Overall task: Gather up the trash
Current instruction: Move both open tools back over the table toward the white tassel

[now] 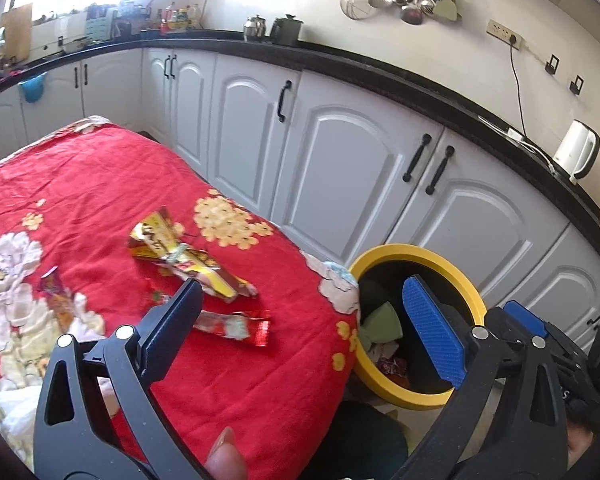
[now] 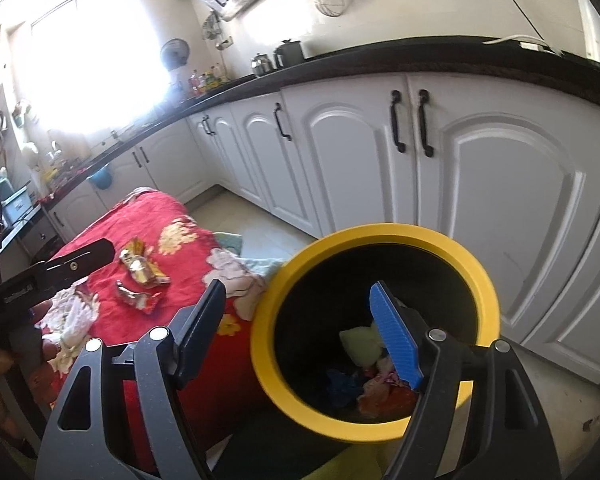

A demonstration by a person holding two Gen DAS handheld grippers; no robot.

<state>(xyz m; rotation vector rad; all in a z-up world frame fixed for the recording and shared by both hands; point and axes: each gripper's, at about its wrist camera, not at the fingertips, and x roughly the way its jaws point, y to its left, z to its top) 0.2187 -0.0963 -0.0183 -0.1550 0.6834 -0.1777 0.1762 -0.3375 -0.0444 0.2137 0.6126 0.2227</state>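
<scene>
Left tongs [image 1: 300, 320] wide open, nothing between them; they hang over the near right edge of the surface [image 1: 240, 400], which is draped in a red floral cloth [image 1: 100, 184]. Right tongs [image 2: 300, 328] also wide open and empty, poised above the bin's mouth, blue pad over the opening.

Trash on the cloth:
- gold-and-red wrapper [image 1: 188, 256], crumpled, long axis running from far left to near right, its nearer end pointing roughly toward the bin.
- red-and-silver wrapper [image 1: 236, 326], flatter, just nearer than the first, long axis close to left-right, partly hidden behind the left tongs' dark finger.
- a third small reddish scrap [image 1: 54, 292] well to the left, blurred; hard to tell from the floral print.

Container: bin [image 1: 452, 264], black inside with a yellow rim, stands on the floor right against the surface's corner, in front of the white cabinets [image 1: 340, 160]. Inside: a pale green crumpled piece [image 2: 360, 346], something dark blue [image 2: 342, 386], and red and pinkish wrappers [image 2: 392, 394] on the bottom. Exact count unclear in the shadow; the right tongs' pad covers part of the heap.

From the right wrist view the left tongs appear at the left edge, cut off by the frame. A fingertip [image 1: 226, 456] intrudes at the bottom of the left view.
</scene>
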